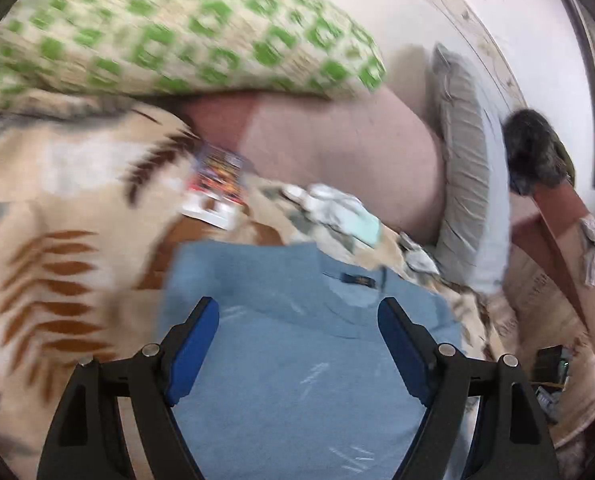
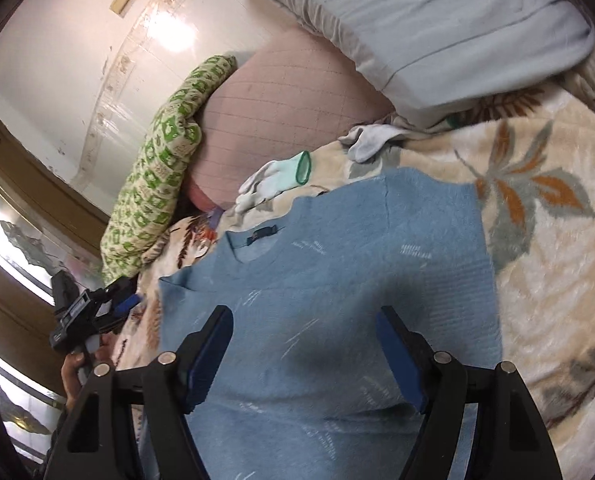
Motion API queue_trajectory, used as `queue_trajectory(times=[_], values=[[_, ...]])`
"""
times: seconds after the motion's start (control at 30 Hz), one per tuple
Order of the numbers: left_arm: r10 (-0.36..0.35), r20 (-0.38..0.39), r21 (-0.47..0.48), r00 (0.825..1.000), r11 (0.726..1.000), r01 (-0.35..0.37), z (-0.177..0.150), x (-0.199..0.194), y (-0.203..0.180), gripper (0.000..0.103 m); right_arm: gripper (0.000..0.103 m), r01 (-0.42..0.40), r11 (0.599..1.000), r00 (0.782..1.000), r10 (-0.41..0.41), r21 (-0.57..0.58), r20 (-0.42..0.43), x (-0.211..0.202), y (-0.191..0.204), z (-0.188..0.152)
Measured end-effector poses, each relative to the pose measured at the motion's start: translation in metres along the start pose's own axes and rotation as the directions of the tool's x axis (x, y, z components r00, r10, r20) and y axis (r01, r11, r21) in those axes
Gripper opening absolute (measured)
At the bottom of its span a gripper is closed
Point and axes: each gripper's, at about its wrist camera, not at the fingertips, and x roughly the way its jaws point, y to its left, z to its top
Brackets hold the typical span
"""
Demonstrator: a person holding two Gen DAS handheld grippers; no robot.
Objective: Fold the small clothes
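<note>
Blue sweater — neck label unreadable — both grippers' fingers spread wide, empty.

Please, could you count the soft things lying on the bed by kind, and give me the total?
Blue knitted sweater: 1
Gloves, one white with a green cuff and one white: 2
Pillows, one green-patterned, one pink, one grey-blue: 3
Floral blanket under them all: 1
Total: 7
</note>
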Motion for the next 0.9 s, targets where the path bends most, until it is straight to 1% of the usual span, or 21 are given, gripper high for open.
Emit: queue_trajectory(times=[0.03, 0.07, 0.1, 0.13, 0.17, 0.2, 0.23, 0.27, 0.33, 0.37, 0.47, 0.5, 0.53, 0.57, 0.6, 0.63, 0.67, 0.7, 0.83, 0.87, 0.9], values=[[0.000, -0.033, -0.012, 0.999, 1.000, -0.001, 0.003, 0.013, 0.004, 0.082, 0.077, -0.022, 1.000, 1.000, 0.022, 0.007, 0.000, -0.002, 0.001, -0.006], [0.022, -0.068, -0.042, 0.997, 0.999, -0.025, 0.005, 0.028, 0.013, 0.082, 0.077, -0.034, 0.999, 0.999, 0.034, 0.009, -0.001, -0.005, 0.004, -0.009], [0.066, -0.093, -0.073, 0.993, 0.995, -0.073, 0.007, 0.042, 0.025, 0.082, 0.077, -0.042, 0.999, 0.999, 0.042, 0.007, -0.007, -0.007, 0.007, -0.015], [0.136, -0.113, -0.097, 0.984, 0.984, -0.147, 0.009, 0.056, 0.043, 0.077, 0.077, -0.052, 0.999, 0.999, 0.052, 0.004, -0.017, -0.007, 0.007, -0.021], [0.179, -0.099, -0.154, 0.979, 0.969, -0.193, 0.009, 0.061, 0.063, 0.068, 0.077, -0.056, 0.998, 0.998, 0.056, 0.001, -0.022, -0.008, 0.008, -0.026], [0.158, -0.056, -0.200, 0.986, 0.966, -0.166, 0.009, 0.056, 0.073, 0.065, 0.077, -0.053, 0.999, 0.998, 0.053, -0.007, -0.026, -0.008, 0.009, -0.030], [0.143, -0.045, -0.228, 0.989, 0.962, -0.149, 0.009, 0.052, 0.076, 0.065, 0.077, -0.045, 0.999, 0.998, 0.044, -0.020, -0.037, -0.007, 0.009, -0.033], [0.147, -0.050, -0.233, 0.988, 0.960, -0.154, 0.010, 0.051, 0.076, 0.065, 0.077, -0.038, 0.999, 0.998, 0.037, -0.025, -0.043, -0.006, 0.007, -0.034], [0.203, -0.078, -0.157, 0.976, 0.964, -0.213, 0.010, 0.051, 0.060, 0.066, 0.077, -0.024, 1.000, 0.999, 0.024, -0.009, -0.045, -0.005, -0.001, -0.033], [0.221, -0.085, -0.139, 0.972, 0.963, -0.231, 0.009, 0.050, 0.055, 0.067, 0.077, -0.032, 0.999, 0.999, 0.033, 0.019, -0.042, -0.006, -0.004, -0.030], [0.236, -0.079, -0.150, 0.969, 0.958, -0.246, 0.008, 0.043, 0.047, 0.068, 0.078, -0.098, 0.993, 0.995, 0.095, 0.070, 0.039, -0.012, -0.011, -0.012], [0.235, -0.070, -0.155, 0.969, 0.957, -0.243, 0.006, 0.036, 0.045, 0.068, 0.080, -0.073, 0.995, 0.996, 0.069, 0.068, 0.065, -0.008, -0.017, -0.005], [0.225, -0.061, -0.158, 0.972, 0.960, -0.232, 0.004, 0.029, 0.042, 0.068, 0.080, -0.038, 0.996, 0.997, 0.033, 0.083, 0.064, -0.003, -0.024, -0.001], [0.214, -0.053, -0.145, 0.975, 0.965, -0.219, 0.000, 0.019, 0.036, 0.068, 0.080, 0.022, 0.992, 0.999, -0.026, 0.125, 0.034, 0.011, -0.040, 0.003], [0.206, -0.045, -0.120, 0.977, 0.970, -0.210, -0.007, 0.011, 0.028, 0.069, 0.080, 0.056, 0.982, 0.998, -0.052, 0.183, -0.027, 0.029, -0.060, 0.005], [0.201, -0.031, -0.093, 0.979, 0.975, -0.204, -0.012, 0.001, 0.021, 0.071, 0.080, 0.013, 0.972, 1.000, -0.006, 0.233, -0.028, 0.035, -0.073, 0.006], [0.198, -0.019, -0.059, 0.980, 0.978, -0.199, -0.018, -0.007, 0.013, 0.074, 0.080, -0.009, 0.966, 1.000, 0.012, 0.259, -0.011, 0.031, -0.075, 0.010], [0.202, -0.006, -0.015, 0.979, 0.979, -0.202, -0.025, -0.018, 0.004, 0.076, 0.080, -0.006, 0.964, 1.000, 0.012, 0.267, -0.021, 0.027, -0.072, 0.015], [0.195, 0.027, 0.037, 0.981, 0.980, -0.196, -0.043, -0.034, -0.007, 0.085, 0.080, -0.063, 0.981, 0.998, 0.056, 0.185, 0.041, 0.004, -0.049, 0.021], [0.205, 0.020, 0.026, 0.978, 0.978, -0.206, -0.047, -0.029, -0.004, 0.087, 0.080, -0.038, 0.982, 0.999, 0.032, 0.183, 0.038, 0.008, -0.051, 0.019], [0.244, -0.031, 0.011, 0.969, 0.970, -0.243, -0.051, -0.017, 0.005, 0.089, 0.081, 0.009, 0.980, 1.000, -0.010, 0.199, 0.005, 0.016, -0.059, 0.016]])
